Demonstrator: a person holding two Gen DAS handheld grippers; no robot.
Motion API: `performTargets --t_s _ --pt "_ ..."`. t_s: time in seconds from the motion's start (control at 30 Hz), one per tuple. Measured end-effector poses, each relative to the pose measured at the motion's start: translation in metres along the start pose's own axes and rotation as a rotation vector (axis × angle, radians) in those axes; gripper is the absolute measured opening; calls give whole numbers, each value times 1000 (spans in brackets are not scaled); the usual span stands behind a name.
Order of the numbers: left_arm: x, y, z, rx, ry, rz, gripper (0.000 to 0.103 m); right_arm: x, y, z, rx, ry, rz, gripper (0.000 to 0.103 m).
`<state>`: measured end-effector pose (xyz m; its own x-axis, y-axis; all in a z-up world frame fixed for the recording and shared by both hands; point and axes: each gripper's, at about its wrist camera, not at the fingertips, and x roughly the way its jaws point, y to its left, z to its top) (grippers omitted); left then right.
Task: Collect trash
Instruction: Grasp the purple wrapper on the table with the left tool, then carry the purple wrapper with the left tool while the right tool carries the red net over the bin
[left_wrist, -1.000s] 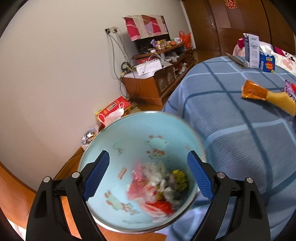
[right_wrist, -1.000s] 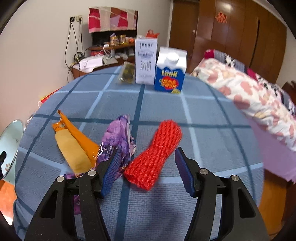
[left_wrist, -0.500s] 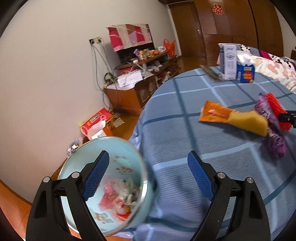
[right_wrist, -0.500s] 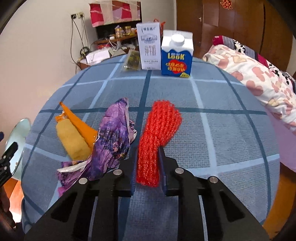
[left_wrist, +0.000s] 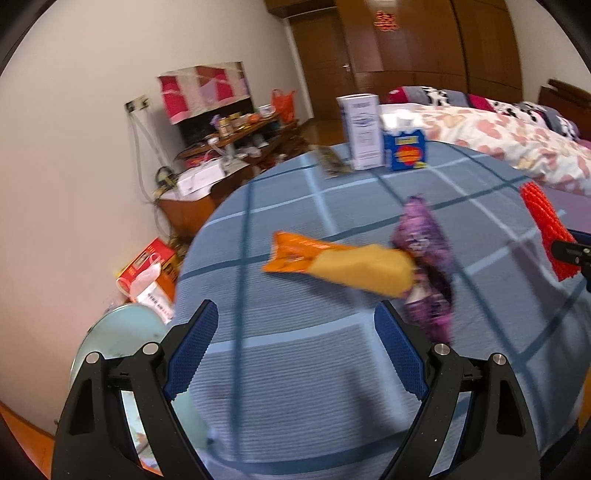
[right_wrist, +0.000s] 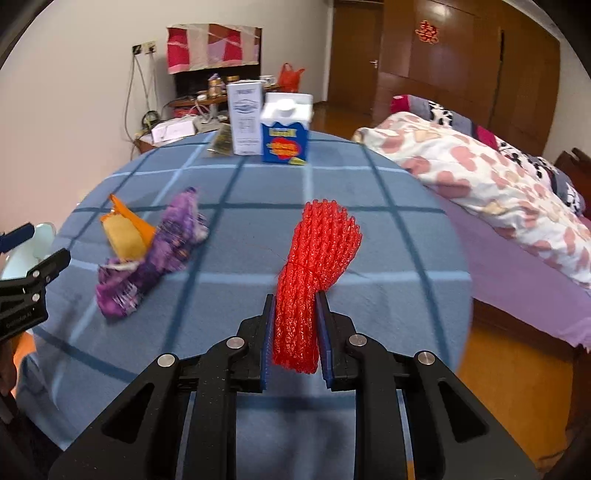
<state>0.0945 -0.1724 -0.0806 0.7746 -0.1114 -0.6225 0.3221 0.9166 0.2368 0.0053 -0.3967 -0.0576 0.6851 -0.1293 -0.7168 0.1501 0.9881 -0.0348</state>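
- The right gripper (right_wrist: 294, 325) has its fingers (right_wrist: 266, 332) clenched on the lower end of a red foam net sleeve (right_wrist: 314, 258); the sleeve's upper end fans out past the tips, above the blue checked surface (right_wrist: 388, 258).
- In the left wrist view the same sleeve shows at the right edge, gripped by a dark fingertip.
- The left gripper (left_wrist: 295, 354) has its fingers (left_wrist: 192, 350) spread wide with nothing between them, over the near part of the surface.
- Just beyond the left gripper lies an orange snack wrapper (left_wrist: 295, 254) with a yellow-tan piece (left_wrist: 365, 271) lying over one end.
- A crumpled purple wrapper (left_wrist: 424, 258) touches the tan piece on its right side; in the right wrist view this pile sits well to the left of the held sleeve.
- At the far edge of the surface stand a tall white carton (right_wrist: 245, 118) and a shorter blue carton with a white cap (right_wrist: 286, 133), side by side, with a small dark packet (right_wrist: 221, 142) just beside the white one.
- A pale blue bin (left_wrist: 122, 332) sits below the surface's left edge, behind the left finger.
- A red box with a white plastic bag (left_wrist: 147, 273) rests on the floor near the bin.
- A bed with a floral quilt (right_wrist: 480, 184) lies to the right of the surface.
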Motion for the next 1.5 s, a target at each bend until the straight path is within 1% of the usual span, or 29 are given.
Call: performTargets --t_s 0.2,0.3,0.5,0.57,0.6,0.67,0.7,0.73,0.77,0.8,0.83,0.9,0.97,1.1,1.2,1.33,1.5 --pt "3 -32 5 37 15 -37 85 -5 -15 -17 7 -5 -16 21" --pt "8 -47 4 59 30 -46 85 -4 -22 -26 25 0 -8 21" --pt "22 -58 -1 81 83 -55 84 -3 -22 -31 34 -14 12 21" --pt "24 -59 -3 92 93 -61 71 -3 -20 -31 32 -16 17 21" --pt "26 -60 -4 100 105 -77 60 -2 -19 -32 32 -16 18 21" --pt "27 -60 -6 101 114 -91 51 -1 -17 -32 30 -17 19 21" --pt "27 -60 -6 107 113 -96 36 -2 -16 -32 29 -18 19 21" --pt "27 -61 -7 115 113 -104 28 -2 -16 -32 29 -19 19 21" --pt "26 -62 -8 122 113 -110 24 -2 -15 -32 29 -21 20 21" --pt "24 -62 -9 131 104 -112 16 -3 -15 -32 28 -23 20 21" --pt "21 -63 -9 141 88 -121 14 -3 -14 -31 27 -25 20 21" --pt "14 -62 -7 149 65 -121 11 -4 -12 -31 25 -29 22 21" --pt "4 -58 -6 148 33 -123 11 -6 -10 -30 22 -36 24 21" --pt "-14 -45 -1 137 -6 -126 10 -12 -3 -26 12 -56 29 21" --pt "-27 -32 -2 132 -34 -113 10 -18 3 -21 2 -72 38 21" --pt "-37 -7 -6 123 -58 -72 10 -23 17 -13 -19 -96 59 21" --pt "-37 36 -17 94 -43 9 10 -27 41 -2 -58 -120 92 21"
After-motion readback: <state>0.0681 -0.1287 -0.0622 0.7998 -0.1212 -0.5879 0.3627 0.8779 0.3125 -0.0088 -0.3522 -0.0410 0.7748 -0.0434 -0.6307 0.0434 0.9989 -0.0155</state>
